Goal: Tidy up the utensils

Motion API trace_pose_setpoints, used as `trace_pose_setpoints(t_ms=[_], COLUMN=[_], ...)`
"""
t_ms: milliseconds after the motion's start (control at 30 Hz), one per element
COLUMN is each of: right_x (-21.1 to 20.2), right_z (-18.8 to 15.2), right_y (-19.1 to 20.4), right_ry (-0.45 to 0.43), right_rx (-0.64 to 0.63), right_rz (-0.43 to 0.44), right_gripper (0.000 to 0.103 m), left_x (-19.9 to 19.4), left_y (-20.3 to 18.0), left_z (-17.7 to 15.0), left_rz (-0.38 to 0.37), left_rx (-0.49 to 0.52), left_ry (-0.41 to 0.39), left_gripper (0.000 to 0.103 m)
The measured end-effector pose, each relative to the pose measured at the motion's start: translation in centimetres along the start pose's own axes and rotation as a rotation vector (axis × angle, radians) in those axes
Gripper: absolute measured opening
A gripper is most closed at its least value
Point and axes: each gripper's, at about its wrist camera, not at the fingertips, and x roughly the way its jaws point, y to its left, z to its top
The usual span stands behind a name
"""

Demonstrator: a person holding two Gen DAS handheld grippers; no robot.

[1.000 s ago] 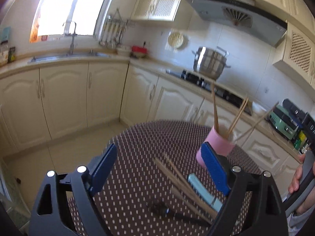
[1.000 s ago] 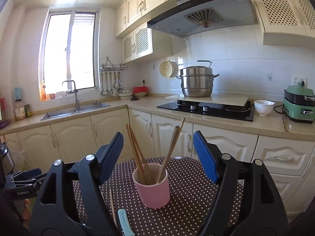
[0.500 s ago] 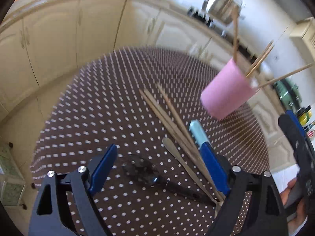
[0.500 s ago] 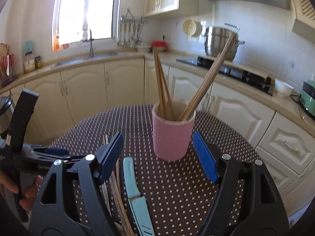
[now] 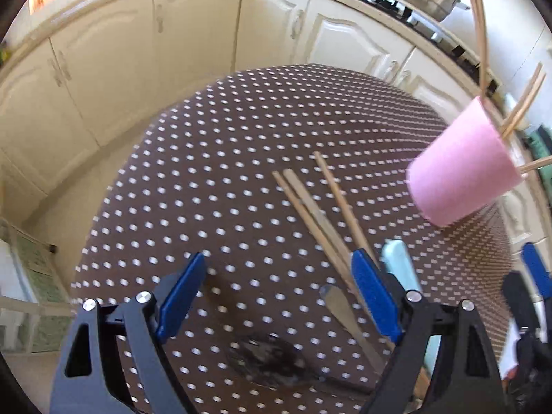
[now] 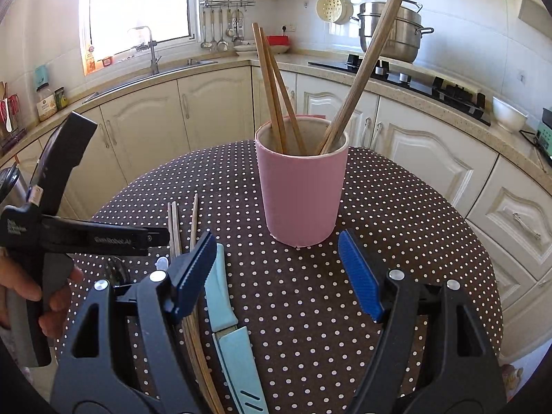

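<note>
Both grippers, left gripper [image 5: 276, 296] and right gripper [image 6: 276, 269], hang spread wide above loose wooden chopsticks [image 5: 310, 207], presumably bound for the pink cylindrical cup [image 6: 302, 193].

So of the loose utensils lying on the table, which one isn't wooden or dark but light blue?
The light blue knife, lying flat just right of the loose chopsticks. The dark spoon lies farther left, and the other chopsticks stand in the pink cup.
</note>
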Motion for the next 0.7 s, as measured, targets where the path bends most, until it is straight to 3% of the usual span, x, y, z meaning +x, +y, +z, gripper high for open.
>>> trace_pose_setpoints(t_ms=[400, 700], right_x=[0.9, 1.3], right_z=[0.2, 0.3], right_y=[-0.5, -1.3], right_ry=[0.007, 0.005], right_rx=[0.015, 0.039], right_rz=[0.001, 0.009], right_gripper=[0.073, 0.073], left_x=[2.1, 1.9], left_y=[-2.1, -2.4], left_z=[2.0, 1.3], left_rz=[0.072, 0.097], left_rx=[0.039, 0.061], left_ry=[0.004, 0.020], left_gripper=[0.085, 0.085])
